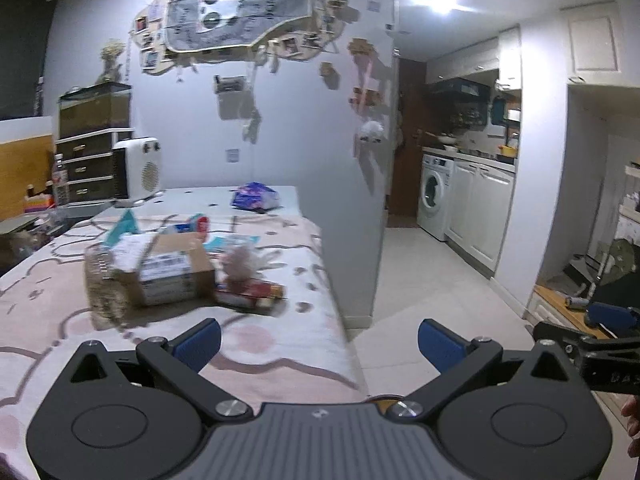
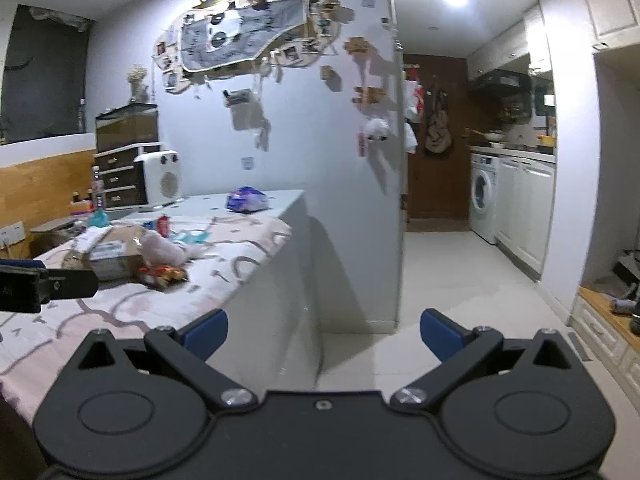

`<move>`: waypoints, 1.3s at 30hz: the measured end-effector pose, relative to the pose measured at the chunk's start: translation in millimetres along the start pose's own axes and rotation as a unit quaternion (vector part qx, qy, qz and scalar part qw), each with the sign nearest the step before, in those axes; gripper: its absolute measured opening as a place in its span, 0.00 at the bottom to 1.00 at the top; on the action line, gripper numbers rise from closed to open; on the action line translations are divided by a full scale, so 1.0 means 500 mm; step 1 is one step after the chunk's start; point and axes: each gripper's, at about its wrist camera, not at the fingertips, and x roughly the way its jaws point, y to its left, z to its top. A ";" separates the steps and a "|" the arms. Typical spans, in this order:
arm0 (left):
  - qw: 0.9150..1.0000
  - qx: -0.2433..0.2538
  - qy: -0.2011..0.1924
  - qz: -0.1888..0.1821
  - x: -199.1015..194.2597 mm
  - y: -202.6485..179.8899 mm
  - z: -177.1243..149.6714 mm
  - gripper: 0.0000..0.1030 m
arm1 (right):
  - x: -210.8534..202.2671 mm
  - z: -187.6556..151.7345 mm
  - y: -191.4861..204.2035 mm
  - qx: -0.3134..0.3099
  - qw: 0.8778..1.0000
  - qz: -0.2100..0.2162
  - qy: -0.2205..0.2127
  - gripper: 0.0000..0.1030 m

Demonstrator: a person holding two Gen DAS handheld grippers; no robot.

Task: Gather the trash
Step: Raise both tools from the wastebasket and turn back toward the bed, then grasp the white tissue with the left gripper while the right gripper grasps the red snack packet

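Trash lies on a table with a pink patterned cloth (image 1: pixel 60 340): a cardboard box (image 1: pixel 172 268), a clear plastic bottle (image 1: pixel 102 284) lying left of it, a red snack wrapper (image 1: pixel 252 294) with crumpled plastic on top, and a purple bag (image 1: pixel 254 197) at the far end. The same pile shows in the right wrist view: the box (image 2: pixel 116 252), the wrapper (image 2: pixel 162 274), the purple bag (image 2: pixel 246 200). My left gripper (image 1: pixel 320 346) is open and empty, short of the pile. My right gripper (image 2: pixel 324 336) is open and empty, beyond the table's right edge, over the floor.
A white heater (image 1: pixel 138 172) and a drawer unit (image 1: pixel 90 168) stand at the table's far left. A wall (image 1: pixel 304 128) with hanging decorations ends the table. To the right, tiled floor (image 1: pixel 432 300) leads to a kitchen with a washing machine (image 1: pixel 436 196).
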 end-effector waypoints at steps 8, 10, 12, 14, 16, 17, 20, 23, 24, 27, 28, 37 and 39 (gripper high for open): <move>0.998 -0.017 0.004 0.052 0.021 0.130 0.028 1.00 | 0.047 0.018 0.082 0.006 0.999 0.032 -0.011 1.00; 0.997 -0.017 0.004 0.069 0.032 0.164 0.041 1.00 | 0.056 0.022 0.099 0.005 0.999 0.037 -0.009 1.00; 0.997 -0.022 0.004 0.080 0.045 0.200 0.053 1.00 | 0.067 0.024 0.113 0.003 0.999 0.042 -0.011 1.00; 0.996 -0.036 0.004 0.076 0.063 0.239 0.065 1.00 | 0.076 0.022 0.126 0.001 0.999 0.039 -0.016 1.00; 0.996 -0.054 -0.003 0.075 0.082 0.277 0.077 1.00 | 0.087 0.023 0.137 -0.001 0.999 0.036 -0.016 1.00; 0.995 -0.059 -0.009 0.078 0.094 0.295 0.084 0.99 | 0.093 0.024 0.141 -0.002 0.999 0.038 -0.015 1.00; 0.994 -0.055 -0.016 0.090 0.134 0.326 0.101 0.89 | 0.115 0.030 0.146 0.000 0.999 0.041 -0.007 1.00; 0.994 -0.042 -0.016 0.095 0.183 0.348 0.116 0.81 | 0.131 0.033 0.143 0.001 0.998 0.065 -0.020 1.00; 0.995 -0.036 -0.017 0.096 0.199 0.353 0.119 0.80 | 0.137 0.034 0.143 0.003 0.997 0.072 -0.028 1.00; 0.994 -0.025 0.001 0.104 0.258 0.373 0.124 0.73 | 0.163 0.041 0.152 0.000 0.996 0.083 -0.020 1.00; 0.994 -0.023 0.007 0.105 0.275 0.379 0.124 0.72 | 0.173 0.044 0.156 0.000 0.996 0.088 -0.015 1.00; 0.991 -0.033 0.049 0.117 0.387 0.433 0.128 0.59 | 0.283 0.065 0.202 -0.009 0.989 0.145 0.028 0.99; 0.991 -0.045 0.049 0.116 0.395 0.444 0.129 0.50 | 0.309 0.068 0.218 -0.014 0.987 0.156 0.035 0.92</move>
